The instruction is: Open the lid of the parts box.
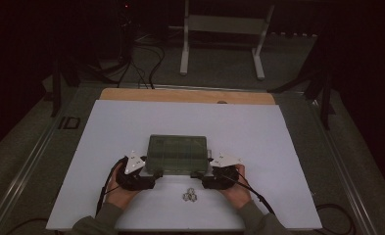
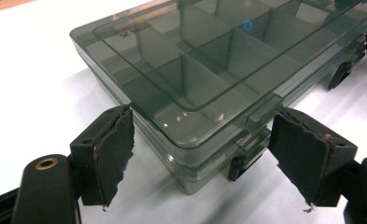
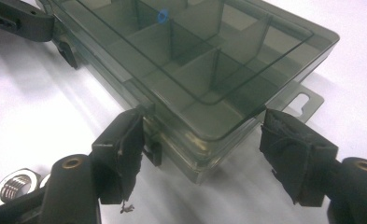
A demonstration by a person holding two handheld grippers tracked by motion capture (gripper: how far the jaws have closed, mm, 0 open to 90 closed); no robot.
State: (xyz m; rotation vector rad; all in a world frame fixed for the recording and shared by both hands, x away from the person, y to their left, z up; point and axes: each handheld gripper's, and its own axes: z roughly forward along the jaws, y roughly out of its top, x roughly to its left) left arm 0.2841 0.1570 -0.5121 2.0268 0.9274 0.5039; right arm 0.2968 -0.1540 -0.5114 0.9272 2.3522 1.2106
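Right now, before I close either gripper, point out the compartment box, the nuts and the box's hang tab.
compartment box (image 1: 177,152), high view, middle of its clear lid.
nuts (image 1: 190,196), high view, centre of the small cluster near the table's front edge.
hang tab (image 3: 307,100), right gripper view, flat tab beside its slot.

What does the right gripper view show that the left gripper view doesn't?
Right gripper view alone: a shiny metal hex nut on the white table, and the flat hanging tab at a corner of the box. Left gripper view alone: a strip of bare wooden board at the table's far edge. Both: the closed smoky transparent plastic compartment box, a small blue ring inside, and open black jaws astride a near corner.
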